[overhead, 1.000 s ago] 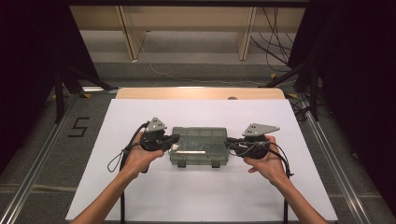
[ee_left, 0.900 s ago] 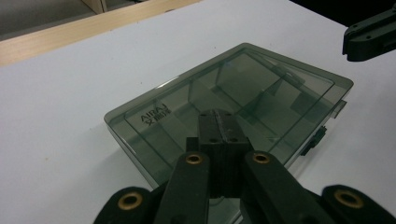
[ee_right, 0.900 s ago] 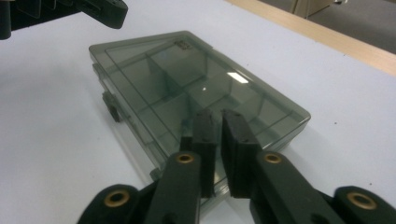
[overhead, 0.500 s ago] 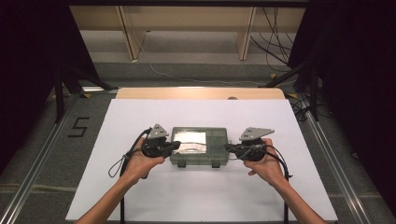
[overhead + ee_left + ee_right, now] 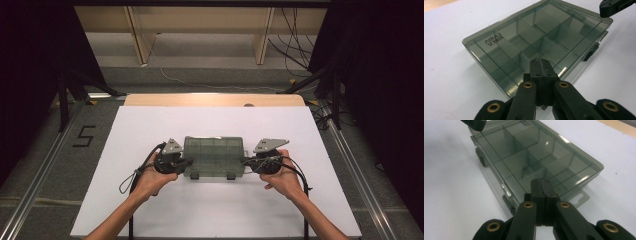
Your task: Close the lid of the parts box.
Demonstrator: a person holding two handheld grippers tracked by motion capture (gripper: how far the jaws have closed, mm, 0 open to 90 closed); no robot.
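Box lid (image 5: 214, 150) now lowered flat, left gripper (image 5: 186, 163) and right gripper (image 5: 246, 162) at its ends, jaws closed, empty

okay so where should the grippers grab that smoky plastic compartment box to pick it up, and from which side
Probably by its two short ends, one gripper from each side. The compartment box lies flat and closed on the white table, too wide for one jaw. The left gripper and right gripper, both shut, already sit at those ends. Avoid the front edge's latches.
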